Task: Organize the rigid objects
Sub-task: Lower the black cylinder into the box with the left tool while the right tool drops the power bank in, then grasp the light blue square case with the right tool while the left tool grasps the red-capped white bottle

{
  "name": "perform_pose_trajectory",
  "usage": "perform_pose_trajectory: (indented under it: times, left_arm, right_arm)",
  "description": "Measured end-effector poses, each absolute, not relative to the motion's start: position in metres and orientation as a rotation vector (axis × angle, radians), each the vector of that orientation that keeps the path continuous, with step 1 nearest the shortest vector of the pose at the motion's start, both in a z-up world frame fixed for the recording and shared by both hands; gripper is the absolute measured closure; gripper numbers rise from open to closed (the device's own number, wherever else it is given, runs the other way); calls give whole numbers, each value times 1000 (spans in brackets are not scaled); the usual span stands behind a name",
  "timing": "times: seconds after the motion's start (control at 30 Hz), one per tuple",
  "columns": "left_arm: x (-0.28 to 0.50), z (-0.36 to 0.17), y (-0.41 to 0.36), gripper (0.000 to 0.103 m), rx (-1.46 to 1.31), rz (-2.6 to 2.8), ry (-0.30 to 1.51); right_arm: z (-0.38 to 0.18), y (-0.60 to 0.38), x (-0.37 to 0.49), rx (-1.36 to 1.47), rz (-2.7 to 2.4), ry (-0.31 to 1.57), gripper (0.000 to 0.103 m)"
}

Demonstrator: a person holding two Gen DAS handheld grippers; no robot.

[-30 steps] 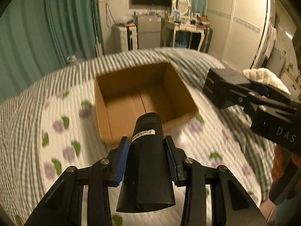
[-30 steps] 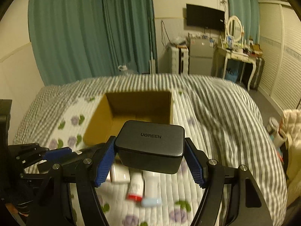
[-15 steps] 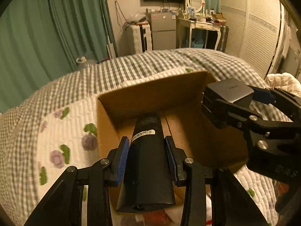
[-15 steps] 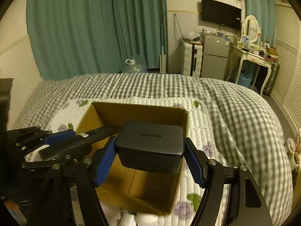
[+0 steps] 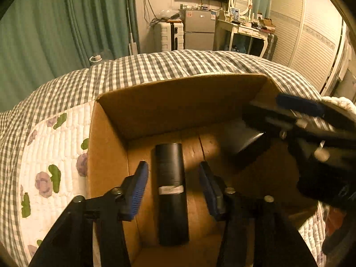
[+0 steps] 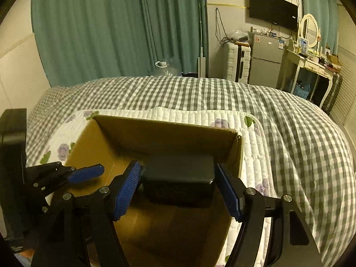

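An open cardboard box point(image 5: 106, 155) point(image 6: 169, 131) sits on the quilted bed. A black cylinder point(image 5: 171, 191) lies on the box floor between the spread pads of my left gripper point(image 5: 173, 187), which is open and does not touch it. A black charger block point(image 6: 178, 175) lies in the box's far right corner between the pads of my right gripper point(image 6: 178, 187), which is open with small gaps on both sides. The charger point(image 5: 247, 142) and right gripper point(image 5: 311, 133) also show blurred in the left wrist view. The left gripper's blue pad point(image 6: 86, 173) shows in the right wrist view.
The box stands on a white floral quilt point(image 5: 51, 155) over a grey checked blanket point(image 6: 289, 122). Green curtains, a small fridge point(image 6: 264, 60), a white suitcase and a dressing table stand beyond the bed.
Both grippers moved down into the box and opened. The black cylinder and the charger were let go and now rest on the box floor.
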State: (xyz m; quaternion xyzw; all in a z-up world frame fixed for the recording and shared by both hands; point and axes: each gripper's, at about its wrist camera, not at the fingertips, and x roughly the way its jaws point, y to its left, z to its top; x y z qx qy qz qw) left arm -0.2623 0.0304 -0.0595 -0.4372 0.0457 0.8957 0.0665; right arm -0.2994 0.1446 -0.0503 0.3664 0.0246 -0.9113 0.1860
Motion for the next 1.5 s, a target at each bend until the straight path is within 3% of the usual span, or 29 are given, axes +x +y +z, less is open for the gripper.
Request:
perform_pose_trajectory:
  times: [0.13,0.27,0.43,0.57,0.77,0.97,1.23,1.43,1.47,1.5]
  left_arm:
    - [-245,-48,31,51,-1314,2716,168]
    - [-213,-22,28,33,-1266,2751,142]
    - [-168,12,28,12,-1186,2804,177]
    - [-130,24,26,3,-1170,2844,154]
    - [-88,11,20,2,-1195,2877,96]
    - [-69,-40,4,2,-1351,2896,-48]
    - [-62,-78,5,2,-1422,2939,-69]
    - [-68,-87,13,2,-1462,2935,-44]
    - [-70,-88,14,2,-1469,2933,-40]
    - [-71,-89,16,2,-1479,2928,-35]
  right_arm:
    - [-28,152,-285,984,-2596,81,28]
    - [2,162,-263,950,-2646,168,26]
    - [33,182,-218,937,-2729,255,9]
    - [33,194,-181,1021,-2702,327,7]
    - [-6,207,-134,1176,-2632,332,7]
    - [-71,205,-112,1319,-2556,309,7]
    - [-151,169,-97,1384,-2381,485,7]
    - [-183,160,-97,1400,-2281,529,29]
    - [-182,161,-97,1382,-2278,534,47]
    - [-180,163,-97,1370,-2270,543,53]
